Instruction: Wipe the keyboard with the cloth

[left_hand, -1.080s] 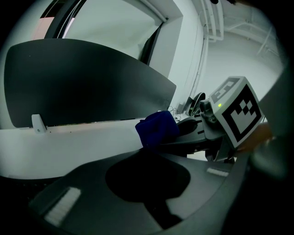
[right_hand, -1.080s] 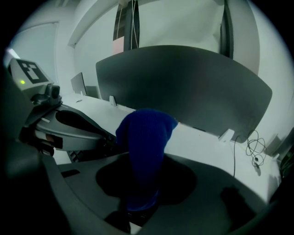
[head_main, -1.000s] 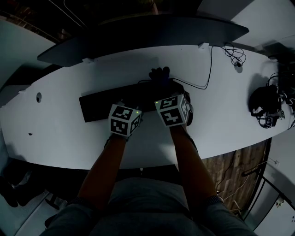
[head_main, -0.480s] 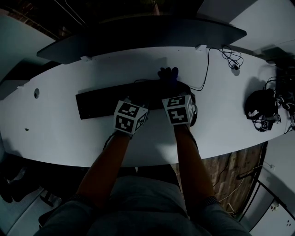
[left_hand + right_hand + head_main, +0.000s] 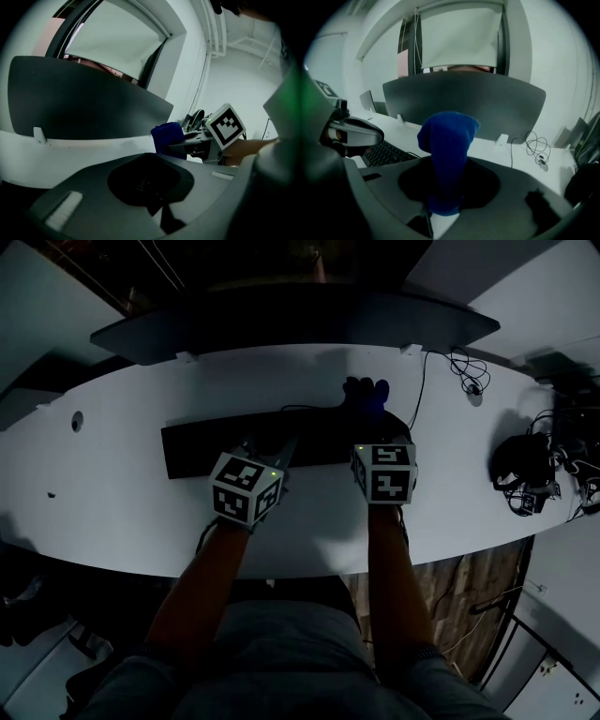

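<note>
No readable text, brand or number anywhere. The marker cube (image 5: 246, 488) on the left gripper (image 5: 274, 454) and the second cube (image 5: 384, 472) on the right gripper (image 5: 373, 418) show only black-and-white square code patterns, no letters or digits. Key legends on the keyboard (image 5: 211, 446) are too dark and small to read.

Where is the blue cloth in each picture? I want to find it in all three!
Head view: the blue cloth is upper middle, ahead of the right tool, by the keyboard's right end.
Left gripper view: cloth just right of centre.
Right gripper view: cloth dead centre, sticking up from the tool's jaws.
Shared landmark: the dark panel behind the desk.
</note>
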